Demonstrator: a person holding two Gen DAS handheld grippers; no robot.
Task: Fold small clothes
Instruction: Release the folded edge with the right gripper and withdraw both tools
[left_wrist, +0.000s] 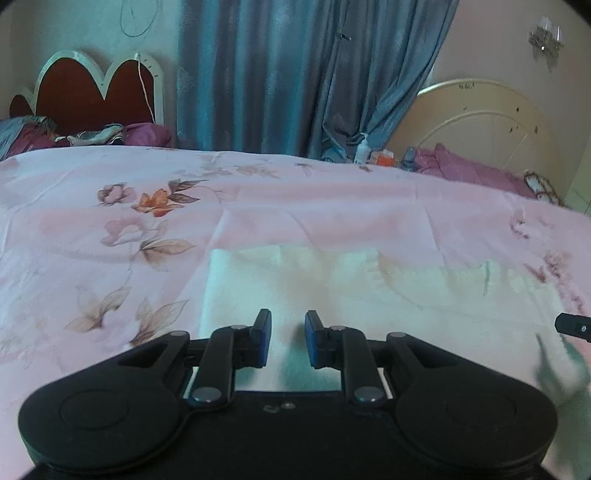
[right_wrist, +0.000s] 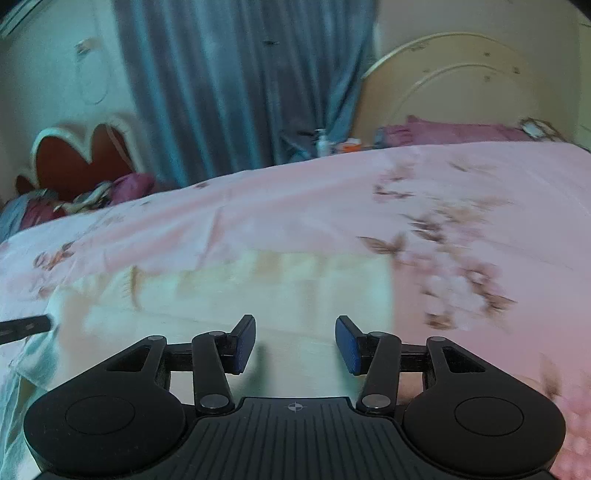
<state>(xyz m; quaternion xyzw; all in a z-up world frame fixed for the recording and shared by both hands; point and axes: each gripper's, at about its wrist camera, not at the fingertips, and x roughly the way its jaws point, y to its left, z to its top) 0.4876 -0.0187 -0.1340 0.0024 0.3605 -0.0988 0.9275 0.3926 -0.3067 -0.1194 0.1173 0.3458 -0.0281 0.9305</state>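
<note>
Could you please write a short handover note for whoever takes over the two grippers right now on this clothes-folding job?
Left gripper: open with a narrow gap, nothing between its fingers, hovering over the left part of the garment.
Right gripper: open wider, also empty, over the right part.
The pale cream-white small cloth garment lies flat on the pink floral bedsheet, roughly rectangular with straight left and right edges.
Done: the garment appears spread out and partly folded; how many folds is unclear because of blur.
Left: probably regrasp an edge with both grippers and make the next fold.
</note>
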